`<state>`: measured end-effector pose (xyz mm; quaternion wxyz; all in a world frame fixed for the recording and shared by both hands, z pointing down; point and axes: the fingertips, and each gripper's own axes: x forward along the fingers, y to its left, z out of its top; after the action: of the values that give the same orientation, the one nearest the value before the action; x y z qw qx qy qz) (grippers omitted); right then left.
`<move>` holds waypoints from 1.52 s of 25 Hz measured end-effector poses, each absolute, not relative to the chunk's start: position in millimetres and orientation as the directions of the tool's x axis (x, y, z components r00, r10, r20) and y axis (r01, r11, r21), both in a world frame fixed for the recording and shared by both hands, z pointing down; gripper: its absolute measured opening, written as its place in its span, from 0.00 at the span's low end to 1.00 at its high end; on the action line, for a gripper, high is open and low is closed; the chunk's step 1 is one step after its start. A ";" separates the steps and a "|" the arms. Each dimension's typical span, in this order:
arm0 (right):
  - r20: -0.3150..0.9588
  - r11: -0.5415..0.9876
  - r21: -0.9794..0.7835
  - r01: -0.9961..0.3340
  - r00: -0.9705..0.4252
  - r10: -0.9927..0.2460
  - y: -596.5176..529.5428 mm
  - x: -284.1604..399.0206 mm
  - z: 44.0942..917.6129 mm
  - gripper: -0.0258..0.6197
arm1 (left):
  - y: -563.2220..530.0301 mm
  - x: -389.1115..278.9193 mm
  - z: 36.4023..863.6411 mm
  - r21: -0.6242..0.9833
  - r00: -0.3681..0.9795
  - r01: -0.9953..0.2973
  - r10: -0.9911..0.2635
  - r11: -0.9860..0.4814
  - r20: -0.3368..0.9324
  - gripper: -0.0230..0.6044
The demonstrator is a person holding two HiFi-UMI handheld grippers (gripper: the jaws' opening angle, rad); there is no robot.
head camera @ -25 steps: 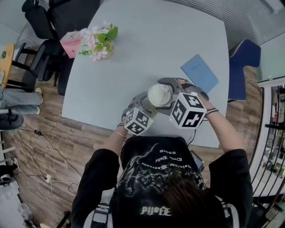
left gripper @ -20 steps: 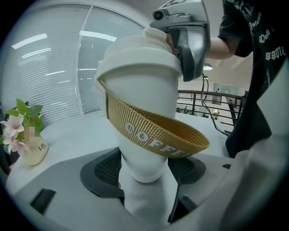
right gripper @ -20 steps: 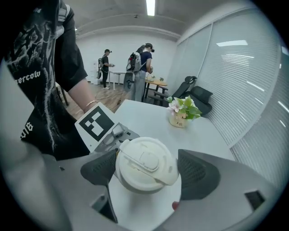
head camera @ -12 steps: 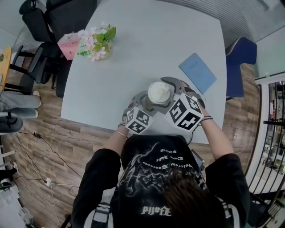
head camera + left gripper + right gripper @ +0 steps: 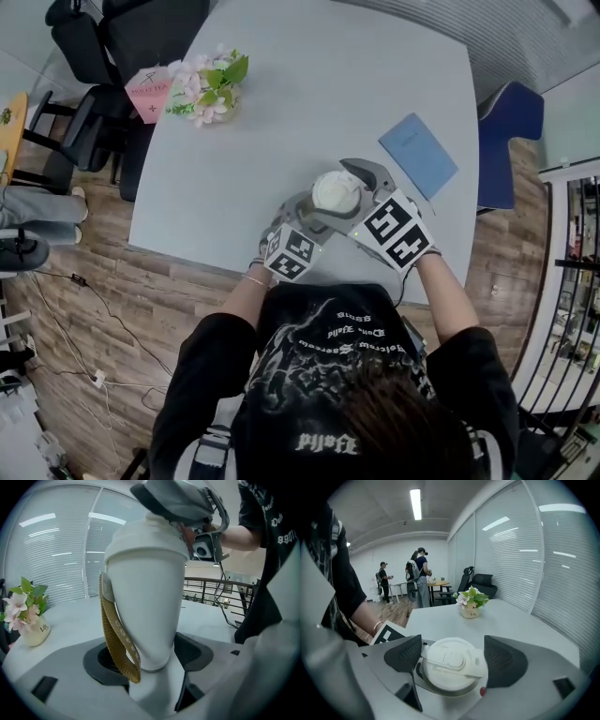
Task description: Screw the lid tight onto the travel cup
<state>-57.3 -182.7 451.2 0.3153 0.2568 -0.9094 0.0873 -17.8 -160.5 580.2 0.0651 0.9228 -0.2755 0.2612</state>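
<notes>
The left hand-held gripper (image 5: 149, 660) clamps the travel cup (image 5: 145, 597) by the near edge of the worktop (image 5: 309, 94). The right hand-held gripper (image 5: 452, 660), its jaws just closing, grasps the lid (image 5: 336, 194); open surface lies far and left.

Bright, even indoor light: a ceiling strip (image 5: 415, 503) at 12 o'clock in the right gripper view, with glare streaks on the blinds (image 5: 562, 573) at 2. Soft shadows lie on the table (image 5: 309, 112). Both gripper views bulge (fisheye), with black corners; the travel cup (image 5: 145, 606) is sharp.
</notes>
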 end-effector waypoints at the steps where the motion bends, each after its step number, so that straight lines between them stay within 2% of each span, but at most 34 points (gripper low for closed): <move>1: 0.596 0.849 -0.041 -0.527 -0.694 -0.403 -182.9 -55.2 448.2 0.70 | -160.0 -17.1 580.2 -0.028 0.712 -0.540 -0.474 -0.841 0.519 0.58; 3: 0.529 0.824 -0.124 -0.552 -0.740 -0.416 -186.9 -48.3 439.8 0.73 | -159.0 -16.3 580.8 -0.036 0.708 -0.539 -0.476 -0.842 0.522 0.58; 10: 0.284 0.714 -0.306 -0.630 -0.776 -0.563 -202.7 -1.2 400.2 0.72 | -158.8 -15.9 581.3 -0.026 0.703 -0.546 -0.475 -0.837 0.529 0.59; 17: 0.210 0.652 -0.234 -0.721 -0.692 -0.691 -194.5 49.0 381.9 0.68 | -156.4 -21.4 578.8 0.137 0.706 -0.630 -0.491 -0.765 0.510 0.60; 20: 0.219 0.629 -0.209 -0.749 -0.663 -0.716 -186.7 66.8 389.4 0.66 | -154.2 -22.2 566.1 0.208 0.718 -0.653 -0.508 -0.728 0.476 0.62; 26: 0.246 0.539 -0.149 -0.829 -0.559 -0.791 -163.4 96.4 420.5 0.63 | -131.7 -43.8 558.3 0.167 0.677 -0.697 -0.564 -0.697 0.472 0.62; 30: 0.306 0.525 -0.095 -0.846 -0.527 -0.793 -146.6 91.0 450.7 0.62 | -118.1 -64.8 546.1 0.175 0.630 -0.761 -0.647 -0.625 0.430 0.62; 38: 0.387 0.501 -0.112 -0.858 -0.502 -0.774 -113.8 79.7 503.3 0.62 | -111.6 -86.1 526.9 0.232 0.540 -0.842 -0.770 -0.488 0.340 0.61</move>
<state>79.7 -113.8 503.3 0.1447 0.4778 -0.8540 0.1464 -86.1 -111.6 526.9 0.1875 0.8572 -0.4700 0.0953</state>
